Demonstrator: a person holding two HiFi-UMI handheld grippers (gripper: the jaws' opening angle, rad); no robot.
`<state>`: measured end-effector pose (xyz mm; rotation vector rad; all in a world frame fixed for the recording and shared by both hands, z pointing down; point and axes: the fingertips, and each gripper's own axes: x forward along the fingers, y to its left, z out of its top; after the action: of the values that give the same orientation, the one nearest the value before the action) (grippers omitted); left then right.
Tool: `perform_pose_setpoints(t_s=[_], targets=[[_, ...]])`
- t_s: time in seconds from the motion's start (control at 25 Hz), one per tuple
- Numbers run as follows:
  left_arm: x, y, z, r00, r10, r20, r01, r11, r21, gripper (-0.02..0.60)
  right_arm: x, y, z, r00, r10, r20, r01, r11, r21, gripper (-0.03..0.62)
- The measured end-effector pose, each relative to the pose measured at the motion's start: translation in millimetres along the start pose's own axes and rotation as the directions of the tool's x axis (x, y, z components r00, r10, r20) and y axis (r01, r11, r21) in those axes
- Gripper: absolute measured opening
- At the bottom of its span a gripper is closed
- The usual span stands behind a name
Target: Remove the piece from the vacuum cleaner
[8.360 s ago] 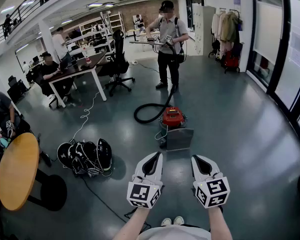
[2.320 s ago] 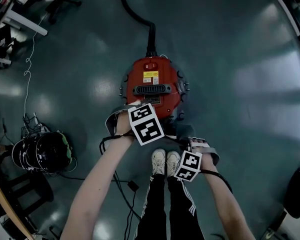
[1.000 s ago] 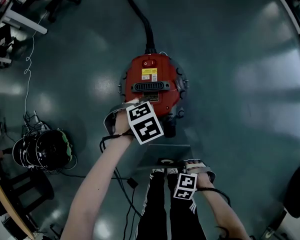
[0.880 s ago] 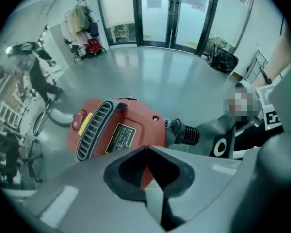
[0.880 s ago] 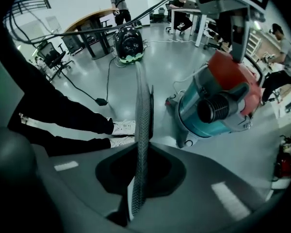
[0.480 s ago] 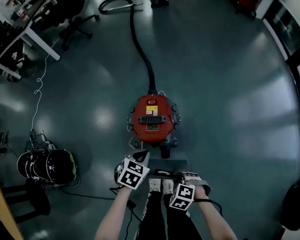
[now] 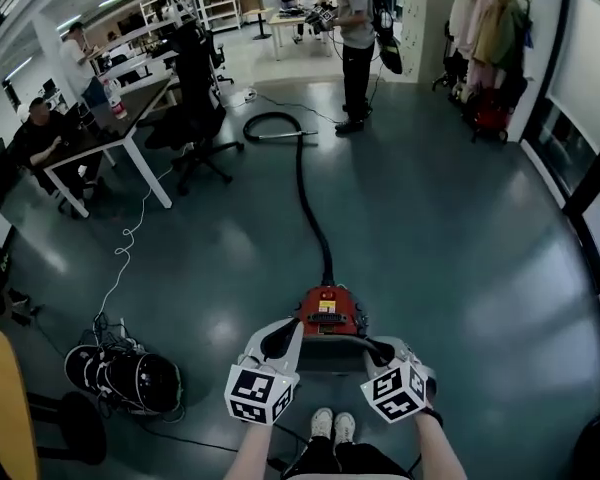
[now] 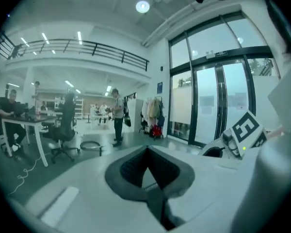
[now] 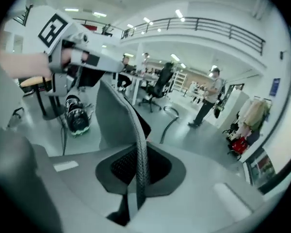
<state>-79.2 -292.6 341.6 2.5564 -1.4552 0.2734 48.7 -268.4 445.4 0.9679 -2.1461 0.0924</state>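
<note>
The red vacuum cleaner [image 7: 329,311] sits on the floor just ahead of my feet, its black hose [image 7: 302,183] trailing away. The removed piece, a flat grey panel [image 7: 332,354] with a ribbed rim, is held up between both grippers, clear of the vacuum. My left gripper [image 7: 283,340] is shut at the panel's left end; in the left gripper view only a thin pale sliver shows between its pads [image 8: 146,171]. My right gripper [image 7: 382,350] is shut on the right end, and the panel's [image 9: 117,125] ribbed edge runs straight through the jaws [image 9: 138,166].
A pile of dark helmets and cables [image 7: 125,376] lies on the floor at left, beside a round wooden table [image 7: 5,408]. Farther off are a desk [image 7: 120,118], an office chair [image 7: 195,108], a standing person [image 7: 358,38] and hanging coats [image 7: 490,58].
The right gripper drew the grey panel away from the vacuum's near side while the left rested on the vacuum. The left then moved onto the panel, and the head view has lifted toward the room.
</note>
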Motion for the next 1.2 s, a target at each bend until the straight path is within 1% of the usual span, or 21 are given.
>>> perform_pose_setpoints(t_s=[0.04,0.08,0.12,0.2,0.28,0.36,0.44,0.56,0.68,0.84,0.96,1.2], targets=[[-10,-2,27,0.998,0.010,0.063,-0.011,1.000,0.009,0.003,-15,-13,25,0.997,-0.036,0.062,0.034,0.999,0.023,0.037],[-22,-2,51,0.991,0.024,0.128,-0.026,1.000,0.017,0.003,-29,-23,49,0.990,-0.073,0.120,0.068,0.996,0.051,0.037],[-34,-2,72,0.980,0.041,0.193,-0.047,0.999,0.026,0.003,-44,-31,69,0.978,-0.114,0.174,0.100,0.991,0.089,0.038],[-56,0,103,0.951,0.082,0.297,-0.101,0.994,0.051,0.003,-72,-43,103,0.942,-0.194,0.273,0.145,0.971,0.190,0.038],[-70,3,121,0.927,0.112,0.357,-0.147,0.986,0.074,0.003,-98,-55,128,0.899,-0.254,0.356,0.159,0.948,0.276,0.038],[-74,4,132,0.913,0.118,0.391,-0.164,0.983,0.086,0.003,-118,-68,143,0.860,-0.307,0.407,0.188,0.933,0.307,0.037],[-74,5,139,0.906,0.110,0.409,-0.165,0.981,0.100,0.003,-130,-79,152,0.832,-0.345,0.435,0.219,0.924,0.314,0.037],[-77,5,148,0.900,0.102,0.424,-0.167,0.979,0.120,0.003,-145,-89,158,0.809,-0.372,0.455,0.228,0.912,0.340,0.037],[-83,0,156,0.897,0.099,0.430,-0.169,0.978,0.126,0.003,-156,-96,157,0.805,-0.389,0.448,0.239,0.904,0.356,0.037],[-83,5,148,0.897,0.091,0.433,-0.162,0.978,0.128,0.003,-161,-97,151,0.797,-0.396,0.456,0.230,0.897,0.377,0.037],[-87,3,149,0.900,0.093,0.425,-0.159,0.980,0.123,0.003,-173,-93,152,0.793,-0.388,0.470,0.221,0.902,0.372,0.035],[-87,-7,155,0.906,0.069,0.417,-0.143,0.979,0.148,0.003,-187,-88,160,0.785,-0.368,0.499,0.193,0.910,0.368,0.035]])
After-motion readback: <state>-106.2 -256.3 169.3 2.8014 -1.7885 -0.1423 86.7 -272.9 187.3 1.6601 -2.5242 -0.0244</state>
